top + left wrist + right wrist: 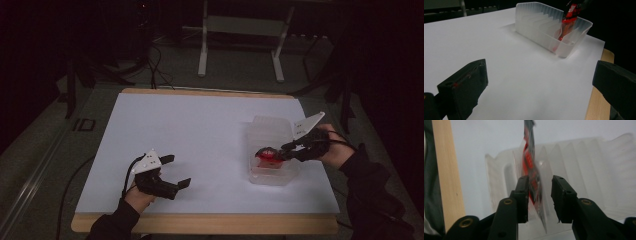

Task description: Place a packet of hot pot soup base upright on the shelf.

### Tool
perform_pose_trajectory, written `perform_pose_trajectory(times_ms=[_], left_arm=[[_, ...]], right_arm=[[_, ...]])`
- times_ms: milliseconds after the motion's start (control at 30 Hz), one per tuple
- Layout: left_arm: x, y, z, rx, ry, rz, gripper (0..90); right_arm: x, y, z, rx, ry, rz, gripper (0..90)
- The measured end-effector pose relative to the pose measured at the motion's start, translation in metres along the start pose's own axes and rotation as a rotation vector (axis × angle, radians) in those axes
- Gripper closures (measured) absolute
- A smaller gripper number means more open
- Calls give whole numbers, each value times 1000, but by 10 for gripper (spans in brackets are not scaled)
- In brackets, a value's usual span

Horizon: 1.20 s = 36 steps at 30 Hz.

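I have the red packet (pixel 531 177) standing in a slot of the clear ribbed bin (pixel 272 131), my right gripper (pixel 539 195) parted around it, the left gripper (pixel 175 172) idle and open, so only withdrawal remains.

one ridged clear bin (pixel 272 131), one red packet (pixel 268 154)

Left gripper (pixel 536 87) hovering with jaws wide apart over the white surface (pixel 499 50), red packet (pixel 567 21) standing in the clear ribbed bin (pixel 536 32) beyond
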<state>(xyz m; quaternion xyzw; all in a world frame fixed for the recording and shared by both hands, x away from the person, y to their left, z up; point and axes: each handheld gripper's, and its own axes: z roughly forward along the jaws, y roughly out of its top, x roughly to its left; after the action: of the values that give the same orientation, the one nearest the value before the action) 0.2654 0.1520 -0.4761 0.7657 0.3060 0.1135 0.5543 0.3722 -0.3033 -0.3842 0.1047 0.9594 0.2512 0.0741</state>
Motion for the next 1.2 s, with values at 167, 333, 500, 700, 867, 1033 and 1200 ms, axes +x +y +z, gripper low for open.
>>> perform_pose_trajectory(times_ms=[167,333,500,700,867,1033,1200], left_arm=[[0,-1,-2,-5,-2,-6,1],[0,0,-2,0,-4,2,1],[-1,0,-2,0,-7,1,0],[0,0,-3,0,-15,4,0],[0,0,-5,-10,-24,2,1],[0,0,-7,-1,-17,19,1],[1,-1,-9,-5,-12,9,1]], right_arm=[[2,5,-15,-84,-43,26,536],[5,11,-26,-145,-63,49,506],[9,18,-29,-197,-46,89,428],[20,30,-30,-293,-59,88,423],[31,39,-26,-362,-79,86,441],[49,46,-16,-423,-69,82,416],[68,51,-5,-460,-70,72,353]])
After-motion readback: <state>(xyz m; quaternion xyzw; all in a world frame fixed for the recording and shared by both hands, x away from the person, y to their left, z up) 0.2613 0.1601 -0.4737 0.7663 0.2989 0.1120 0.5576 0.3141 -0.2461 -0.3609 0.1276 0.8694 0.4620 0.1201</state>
